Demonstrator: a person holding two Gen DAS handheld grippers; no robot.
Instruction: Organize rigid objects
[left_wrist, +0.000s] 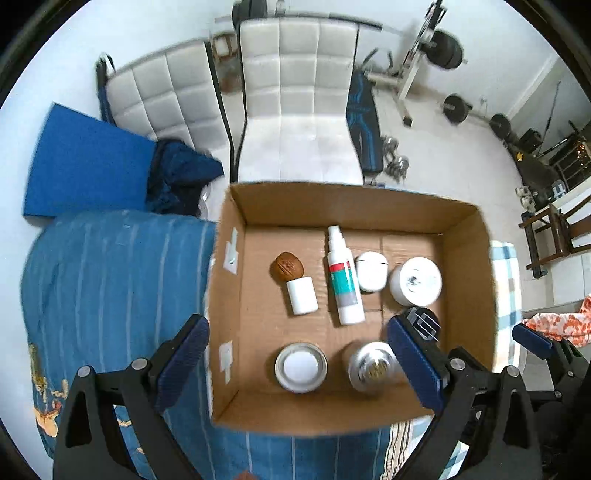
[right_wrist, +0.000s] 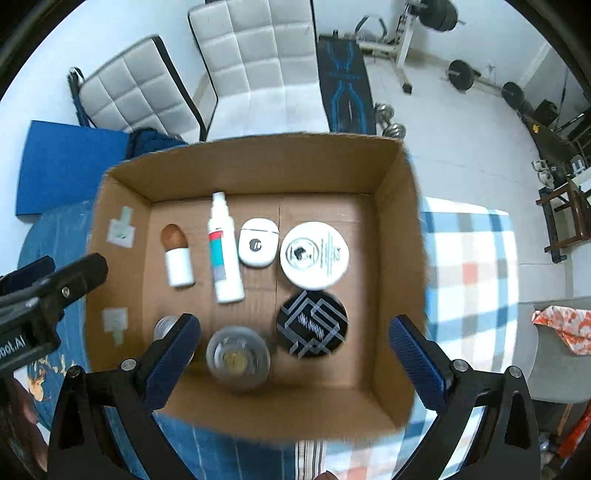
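Note:
An open cardboard box (left_wrist: 469, 258) (right_wrist: 391, 206) holds several items. The back row has a brown-capped white bottle (left_wrist: 295, 282) (right_wrist: 177, 254), a white spray bottle (left_wrist: 343, 277) (right_wrist: 223, 247), a white earbud case (left_wrist: 371, 271) (right_wrist: 258, 246) and a white round tin (left_wrist: 416, 281) (right_wrist: 314, 255). The front row has a small jar with a white lid (left_wrist: 300, 366), a clear round jar (left_wrist: 371, 365) (right_wrist: 237, 357) and a black patterned tin (right_wrist: 312, 325). My left gripper (left_wrist: 299, 363) and right gripper (right_wrist: 295, 350) are open and empty above the box's front.
The box rests on a bed with a blue cover (left_wrist: 110, 280) and a checked cloth (right_wrist: 469, 266). White padded chairs (left_wrist: 299, 110), a blue mat (left_wrist: 85, 162) and a weight bench (right_wrist: 345, 88) stand beyond. An orange cloth (right_wrist: 565, 326) lies right.

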